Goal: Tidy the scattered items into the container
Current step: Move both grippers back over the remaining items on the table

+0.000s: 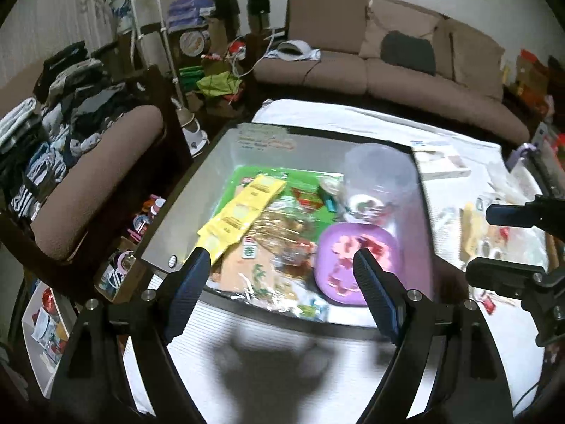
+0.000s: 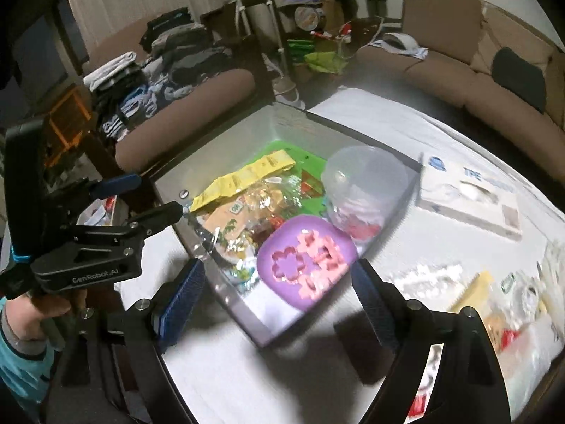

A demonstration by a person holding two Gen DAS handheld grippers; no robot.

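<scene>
We see our left gripper (image 2: 152,198) as a black frame with silver screws, blue ribbed pads and "GenRobot.AI" lettered in white on its side. Our right gripper (image 2: 282,289) is built alike. A turquoise sleeve (image 2: 21,364) with a grey cuff covers the left arm.

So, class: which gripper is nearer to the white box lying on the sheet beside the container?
Right. The right gripper hovers beside the container's near corner, toward the white box; the left gripper hangs over the container's far side.

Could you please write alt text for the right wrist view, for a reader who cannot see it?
The open, empty right gripper hangs over a clear container holding a purple plate of pink cookie cutters, yellow packets and a plastic tub.
</scene>
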